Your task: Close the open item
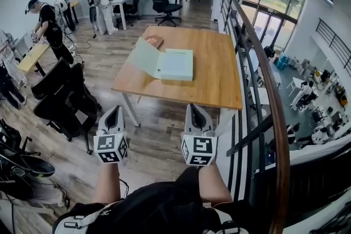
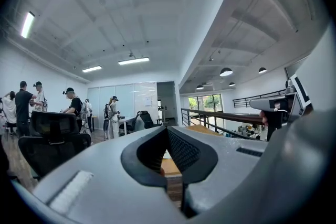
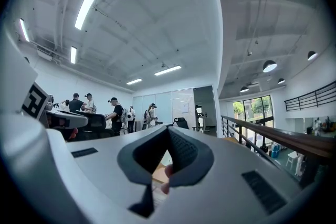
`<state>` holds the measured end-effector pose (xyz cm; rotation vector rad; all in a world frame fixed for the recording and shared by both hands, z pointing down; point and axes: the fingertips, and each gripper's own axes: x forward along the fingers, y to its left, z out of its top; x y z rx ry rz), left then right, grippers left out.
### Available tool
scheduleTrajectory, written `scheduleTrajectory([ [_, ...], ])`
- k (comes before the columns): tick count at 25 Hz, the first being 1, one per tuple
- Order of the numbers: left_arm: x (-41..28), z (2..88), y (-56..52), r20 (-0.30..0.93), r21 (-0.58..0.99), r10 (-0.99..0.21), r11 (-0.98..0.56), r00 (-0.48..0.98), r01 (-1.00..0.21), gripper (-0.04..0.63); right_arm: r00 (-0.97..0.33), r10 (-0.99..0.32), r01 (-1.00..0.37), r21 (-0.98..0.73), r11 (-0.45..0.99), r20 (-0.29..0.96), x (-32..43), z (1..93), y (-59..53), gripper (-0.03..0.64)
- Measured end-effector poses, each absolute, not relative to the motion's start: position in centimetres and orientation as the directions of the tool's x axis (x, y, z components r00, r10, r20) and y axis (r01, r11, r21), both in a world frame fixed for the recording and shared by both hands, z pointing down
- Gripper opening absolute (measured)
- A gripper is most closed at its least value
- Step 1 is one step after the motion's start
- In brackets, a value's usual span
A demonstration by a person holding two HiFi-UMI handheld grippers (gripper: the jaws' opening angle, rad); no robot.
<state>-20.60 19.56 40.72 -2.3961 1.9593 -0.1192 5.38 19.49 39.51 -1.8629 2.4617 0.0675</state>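
Observation:
A pale green box [image 1: 176,64] lies on the wooden table [image 1: 219,79], its flat lid [image 1: 145,57] swung open to the left and leaning up. Both grippers are held low in front of me, well short of the table's near edge and touching nothing. The left gripper [image 1: 114,110] is shut and empty; in the left gripper view its jaws [image 2: 167,131] meet with nothing between them. The right gripper [image 1: 195,108] is also shut and empty, and its tips [image 3: 168,131] are closed together in the right gripper view.
A brown flat object [image 1: 154,40] lies at the table's far left corner. A stair railing [image 1: 258,57] runs along the table's right side. Black office chairs [image 1: 63,98] stand to the left, another chair [image 1: 164,1] stands beyond the table, and people [image 1: 101,0] work at desks at the back left.

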Motion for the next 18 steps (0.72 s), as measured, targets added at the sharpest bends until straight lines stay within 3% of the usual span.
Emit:
scheduleTrajectory([
  [18, -20.4, 42.7, 3.7, 0.064, -0.077, -0.992, -0.109, 0.105, -0.991, -0.002, -0.316, -0.947, -0.947, -0.045, 0.318, -0.052, 7.1, 42.0, 1.5, -0.002],
])
